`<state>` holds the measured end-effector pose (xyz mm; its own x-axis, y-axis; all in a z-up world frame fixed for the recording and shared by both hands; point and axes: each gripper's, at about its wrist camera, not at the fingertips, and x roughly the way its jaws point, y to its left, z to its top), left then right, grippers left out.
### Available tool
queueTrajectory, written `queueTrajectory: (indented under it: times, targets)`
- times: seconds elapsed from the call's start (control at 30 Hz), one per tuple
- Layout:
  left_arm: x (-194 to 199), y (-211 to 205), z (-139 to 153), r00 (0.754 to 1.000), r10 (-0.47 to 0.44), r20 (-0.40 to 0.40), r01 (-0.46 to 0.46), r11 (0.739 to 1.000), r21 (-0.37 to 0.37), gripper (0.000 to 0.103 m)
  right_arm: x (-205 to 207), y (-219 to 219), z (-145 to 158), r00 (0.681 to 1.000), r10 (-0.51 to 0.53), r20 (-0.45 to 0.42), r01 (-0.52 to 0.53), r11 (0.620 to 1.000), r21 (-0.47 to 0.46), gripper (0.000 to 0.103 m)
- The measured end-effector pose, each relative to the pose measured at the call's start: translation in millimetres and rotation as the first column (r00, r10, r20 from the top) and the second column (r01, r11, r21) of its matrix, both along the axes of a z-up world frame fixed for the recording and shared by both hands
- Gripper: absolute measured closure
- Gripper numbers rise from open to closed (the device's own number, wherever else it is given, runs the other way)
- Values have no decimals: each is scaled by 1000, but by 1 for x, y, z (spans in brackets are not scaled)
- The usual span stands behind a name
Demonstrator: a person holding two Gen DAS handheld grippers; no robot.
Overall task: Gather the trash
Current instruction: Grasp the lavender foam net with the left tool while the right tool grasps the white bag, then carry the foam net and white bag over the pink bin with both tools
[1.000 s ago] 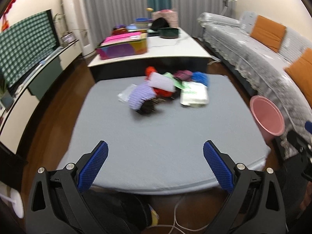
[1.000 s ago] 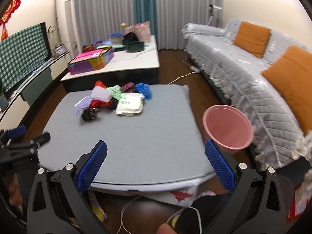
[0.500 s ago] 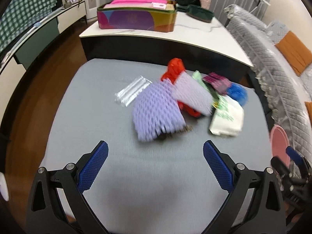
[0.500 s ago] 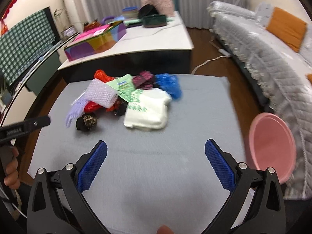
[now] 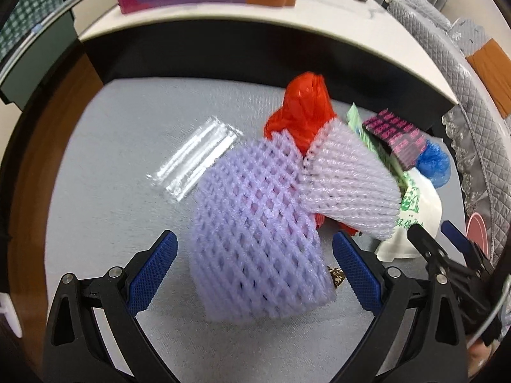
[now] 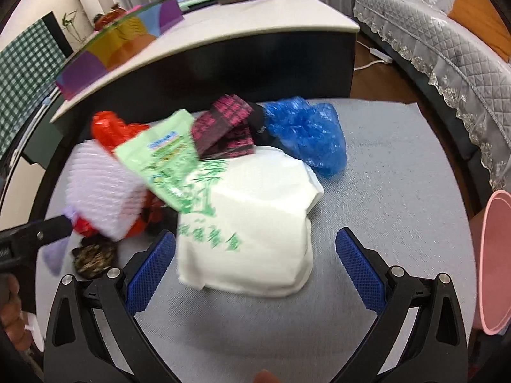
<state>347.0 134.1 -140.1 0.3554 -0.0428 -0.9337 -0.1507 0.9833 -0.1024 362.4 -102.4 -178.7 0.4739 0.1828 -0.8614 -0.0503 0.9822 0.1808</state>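
Observation:
A pile of trash lies on the grey table (image 5: 111,198). My left gripper (image 5: 254,271) is open, its fingers on either side of a purple foam net (image 5: 255,233). A second pale foam net (image 5: 348,178), a red plastic bag (image 5: 303,108), a clear wrapper (image 5: 194,159) and a blue bag (image 5: 432,162) lie beyond. My right gripper (image 6: 255,265) is open around the near end of a white packet with green print (image 6: 255,223). A green pouch (image 6: 166,162), a pink-and-black wrapper (image 6: 223,127) and the blue bag (image 6: 306,134) lie behind it.
A pink bin (image 6: 495,265) stands at the table's right side. A low white table (image 6: 223,28) with a colourful box (image 6: 121,44) is behind. A grey quilted sofa (image 6: 447,41) runs along the right. A dark crumpled ball (image 6: 94,255) lies at the pile's left.
Both grippers have moved forward and down to the pile. The left one now straddles the purple net, the right one the white packet. Both stay open.

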Motion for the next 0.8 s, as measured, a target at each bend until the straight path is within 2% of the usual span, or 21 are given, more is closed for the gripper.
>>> queueTrajectory:
  times: [0.07,0.17,0.23,0.27,0.33,0.37,0.47,0.57,0.7,0.73,0.8]
  targets:
    - [2,-1,-6,1000,-13,-23,13,1000,-11,13,4,-5,-11,999,-17,-36,18,999,30,5]
    - [3,0,-12,998,-11,-55,9,999,-39,25,5,-9,-16,999,-24,-39,26,998,60,5]
    - [1,1,-9,998,-15,-55,11,998,-62,44,3,-11,-14,1000,-26,-17,27,997,73,8]
    - [0,2,-8,999,-18,-52,14,998,-66,49,1,-10,-11,1000,-16,-3,17,997,80,22]
    - [-6,3,-2,999,-21,-37,18,997,-69,69,-2,-8,-10,1000,20,-2,-19,995,98,37]
    - [-9,5,0,999,-21,-31,19,997,-75,75,-5,-8,-7,1000,30,7,-31,994,107,48]
    - [-15,6,6,1000,-20,-7,19,995,-103,79,-14,-6,5,996,83,37,-88,987,137,65]
    - [-22,10,13,1000,-23,16,25,994,-104,81,-22,-7,16,991,115,67,-125,980,157,77]
    - [-27,12,24,998,-27,55,33,993,-117,81,-35,-3,33,982,164,96,-179,968,176,86]
    - [-30,13,30,997,-29,70,37,992,-124,82,-37,-3,35,980,171,101,-187,966,179,91]
    - [-34,14,40,994,-37,102,50,991,-124,82,-44,-2,43,976,186,114,-204,963,175,94]
